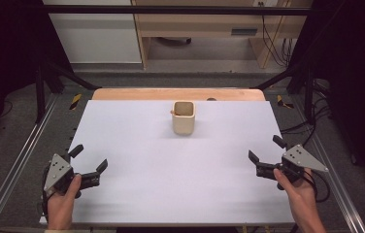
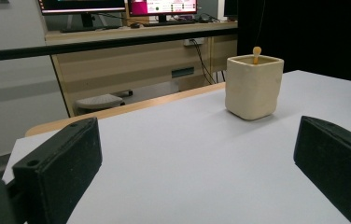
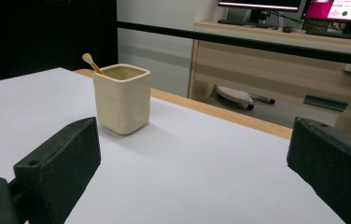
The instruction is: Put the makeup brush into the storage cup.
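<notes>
Standing: 1 cup (image 1: 184,118) | 1 stick (image 1: 172,112) inside | left gripper (image 1: 89,158), right gripper (image 1: 263,148): jaws apart, empty

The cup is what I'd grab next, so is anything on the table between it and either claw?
Nothing visible: bare white table lies between the cup and both the left claw and right claw.

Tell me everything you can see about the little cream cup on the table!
The cup is cream, with a squarish shape, rounded corners and slightly bumpy walls, like handmade pottery. It has no handle. It stands upright with its mouth open on the white table, toward the far middle, away from both tools. A thin wooden stick with a rounded end leans inside it, poking above the rim at one corner. Nothing else touches the cup.
</notes>
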`<state>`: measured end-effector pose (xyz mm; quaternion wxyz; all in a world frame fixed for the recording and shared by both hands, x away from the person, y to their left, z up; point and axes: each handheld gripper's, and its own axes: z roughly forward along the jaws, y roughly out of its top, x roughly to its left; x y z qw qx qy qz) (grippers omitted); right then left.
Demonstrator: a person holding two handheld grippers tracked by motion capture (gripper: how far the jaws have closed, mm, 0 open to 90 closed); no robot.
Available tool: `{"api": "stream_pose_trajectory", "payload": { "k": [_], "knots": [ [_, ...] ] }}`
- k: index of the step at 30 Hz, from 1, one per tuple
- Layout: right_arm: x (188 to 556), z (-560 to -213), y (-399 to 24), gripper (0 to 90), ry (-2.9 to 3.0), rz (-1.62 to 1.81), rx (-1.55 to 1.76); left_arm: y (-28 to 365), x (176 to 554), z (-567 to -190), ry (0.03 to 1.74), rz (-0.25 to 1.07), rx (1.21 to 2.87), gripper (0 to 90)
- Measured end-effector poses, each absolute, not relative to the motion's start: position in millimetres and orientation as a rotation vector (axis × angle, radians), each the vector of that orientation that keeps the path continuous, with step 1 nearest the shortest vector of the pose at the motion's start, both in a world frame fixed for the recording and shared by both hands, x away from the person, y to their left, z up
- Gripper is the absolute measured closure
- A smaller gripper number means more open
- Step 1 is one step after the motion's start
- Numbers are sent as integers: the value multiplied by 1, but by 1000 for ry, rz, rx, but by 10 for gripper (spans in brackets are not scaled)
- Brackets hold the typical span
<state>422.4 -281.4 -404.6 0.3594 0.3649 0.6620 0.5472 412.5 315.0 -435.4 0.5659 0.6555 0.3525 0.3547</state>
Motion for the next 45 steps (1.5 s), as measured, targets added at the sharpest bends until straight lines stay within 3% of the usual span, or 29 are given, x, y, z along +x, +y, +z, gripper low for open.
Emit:
{"api": "stream_pose_trajectory", "payload": {
  "k": [45],
  "knots": [
    [410, -449, -285, 26, 1714, 1480, 972, 313, 413, -436, 775, 788, 1550, 2]
  ]
}}
